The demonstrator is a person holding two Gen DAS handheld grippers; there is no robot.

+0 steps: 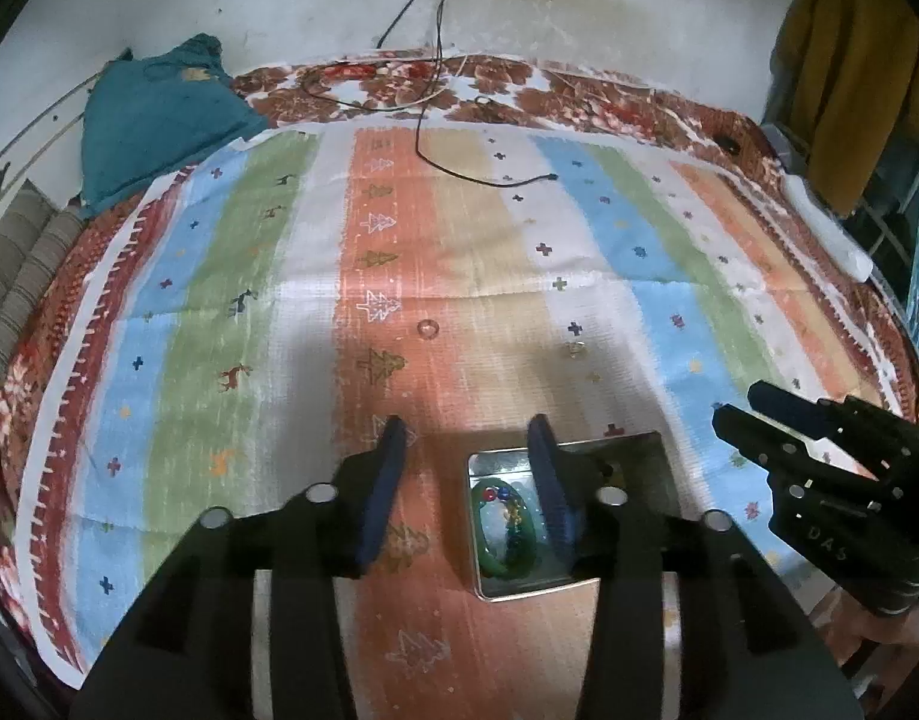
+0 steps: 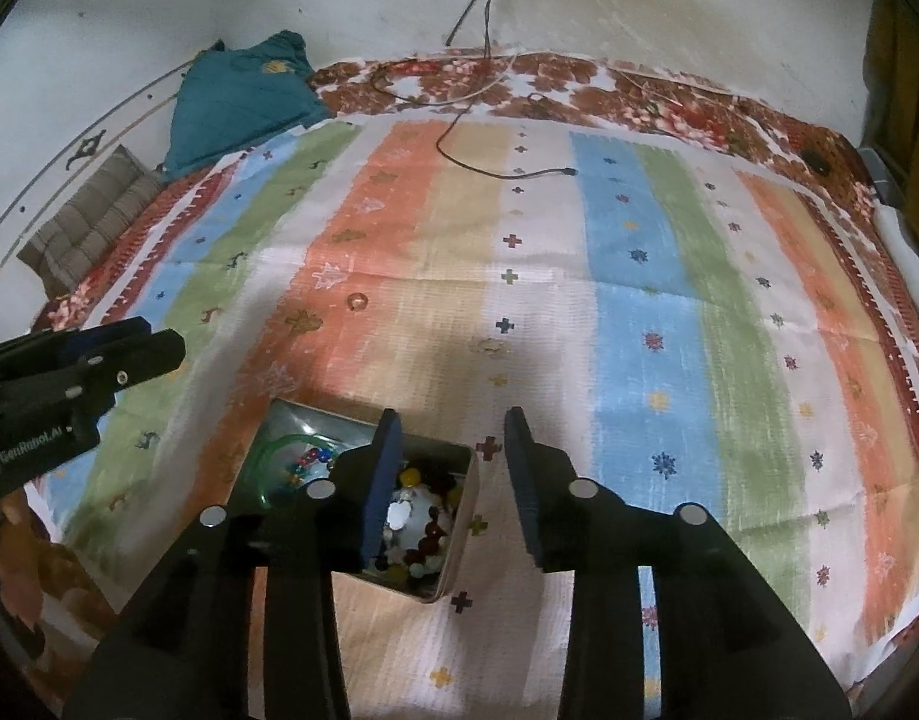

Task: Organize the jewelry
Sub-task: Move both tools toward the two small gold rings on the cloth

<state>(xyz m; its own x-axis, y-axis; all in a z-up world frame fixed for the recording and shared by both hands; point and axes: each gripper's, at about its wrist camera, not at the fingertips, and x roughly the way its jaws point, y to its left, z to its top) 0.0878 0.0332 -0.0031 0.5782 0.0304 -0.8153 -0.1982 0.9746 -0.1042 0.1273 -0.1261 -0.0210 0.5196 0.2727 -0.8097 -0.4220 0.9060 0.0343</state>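
An open metal tin (image 1: 651, 450) (image 2: 459, 516) lies on the striped cloth. It holds a green bangle (image 1: 489, 552) (image 2: 273, 450) and beaded jewelry (image 2: 423, 528). Two small rings lie on the cloth beyond it: one (image 1: 428, 329) (image 2: 357, 301) on the orange stripe, one (image 1: 574, 350) (image 2: 488, 345) to its right. My left gripper (image 1: 468, 438) is open and empty, its right finger over the tin. My right gripper (image 2: 453, 426) is open and empty, its left finger over the tin. Each gripper shows at the edge of the other view, the right one (image 1: 741, 408) and the left one (image 2: 159, 342).
A black cable (image 1: 489, 180) (image 2: 507, 174) trails from the wall onto the cloth. A teal cloth (image 1: 153, 120) (image 2: 237, 102) and a striped folded cloth (image 1: 21, 276) (image 2: 87, 216) lie at the far left. A yellow garment (image 1: 849, 78) hangs at the right.
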